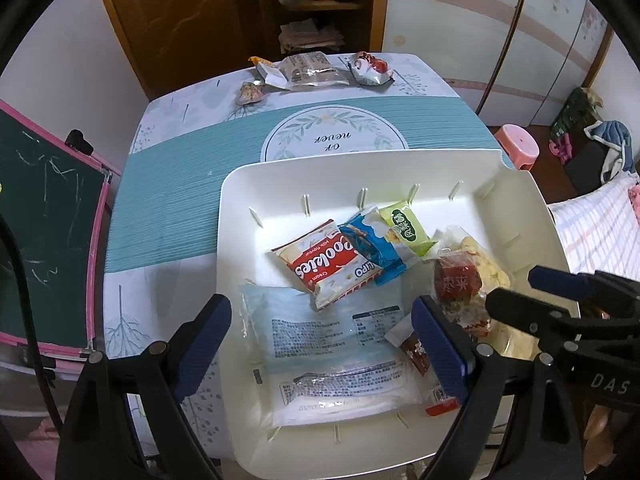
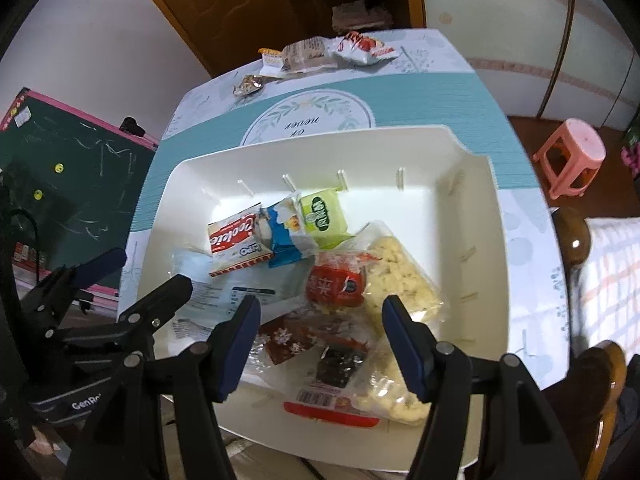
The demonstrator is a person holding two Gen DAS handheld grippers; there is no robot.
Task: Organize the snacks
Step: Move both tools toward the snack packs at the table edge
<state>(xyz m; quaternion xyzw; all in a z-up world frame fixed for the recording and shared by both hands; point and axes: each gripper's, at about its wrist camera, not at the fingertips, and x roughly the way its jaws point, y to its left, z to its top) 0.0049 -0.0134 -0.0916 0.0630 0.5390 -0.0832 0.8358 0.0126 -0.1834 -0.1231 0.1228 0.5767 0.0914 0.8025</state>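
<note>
Left tool point(image 1: 320, 344): jaws spread wide, gripping nothing, hung over near-left part of white plastic bin point(image 1: 240, 184). Flat clear film pouch with printed text point(image 1: 332, 360) lay on bin floor between its ribbed blue pads point(image 1: 200, 344).

Right tool point(image 2: 320, 344): jaws about half apart, pads clear of contents, nothing gripped. Below and between them: crinkled brown wrapper point(image 2: 288, 340) and dark sachet with barcode label point(image 2: 336, 368).

Just ahead of right tool: glossy red round-ended pack point(image 2: 336, 284), lumpy clear bag of pale puffed pieces point(image 2: 400, 280) to its right.

Farther ahead, mid-bin: red-and-white "Cookies" pillow pack point(image 1: 324, 264), blue foil wrapper point(image 1: 372, 248), square green pack point(image 1: 404, 228), overlapping in a row.

Bin was rigid, smooth, rounded corners, thin ribs up walls. Sat on near side of worktop point(image 1: 180, 208) with teal ribbed cloth.

Well beyond both tools, at far edge of worktop: loose crumpled packets point(image 1: 312, 70), outside bin.
</note>
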